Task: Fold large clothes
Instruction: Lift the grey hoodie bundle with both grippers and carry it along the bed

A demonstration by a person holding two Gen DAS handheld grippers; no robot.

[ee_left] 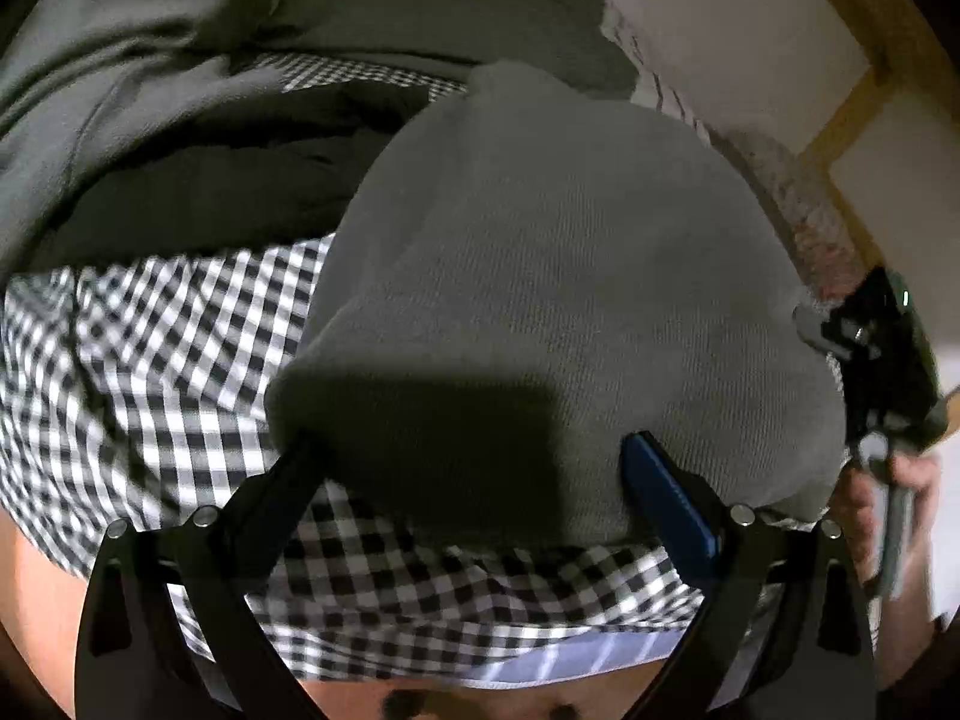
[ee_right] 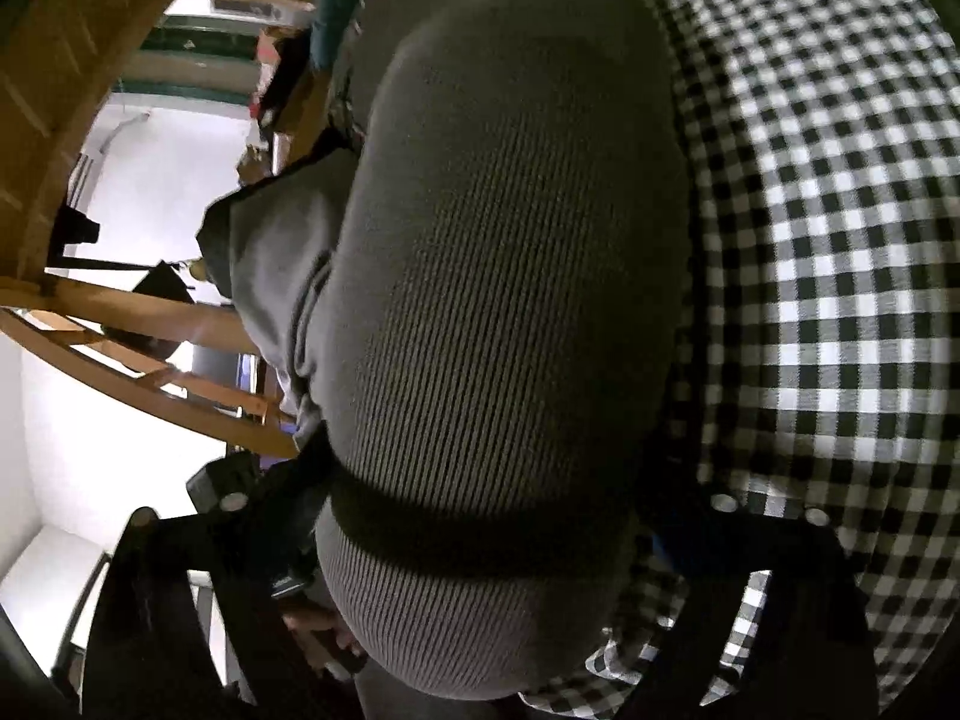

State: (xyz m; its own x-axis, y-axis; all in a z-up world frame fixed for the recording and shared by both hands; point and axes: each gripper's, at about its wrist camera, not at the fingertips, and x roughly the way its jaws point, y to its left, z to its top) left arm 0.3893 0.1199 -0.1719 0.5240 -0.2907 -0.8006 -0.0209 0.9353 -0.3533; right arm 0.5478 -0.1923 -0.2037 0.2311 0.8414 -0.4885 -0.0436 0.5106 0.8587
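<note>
A grey ribbed knit garment [ee_left: 558, 276] lies folded in a rounded bundle on a black-and-white checked cloth [ee_left: 150, 360]. My left gripper [ee_left: 474, 450] is open, its jaws wide apart astride the near edge of the bundle; the blue-padded right finger [ee_left: 666, 480] touches the fabric. In the right wrist view the same grey garment [ee_right: 504, 300] fills the middle, with the checked cloth [ee_right: 828, 240] to its right. My right gripper [ee_right: 480, 516] is open, with its fingers on either side of the bundle.
More dark grey clothing [ee_left: 150, 78] is piled beyond the bundle. The other gripper and the hand holding it [ee_left: 888, 420] show at the right edge. A wooden frame [ee_right: 150, 372] and white wall are at the left in the right wrist view.
</note>
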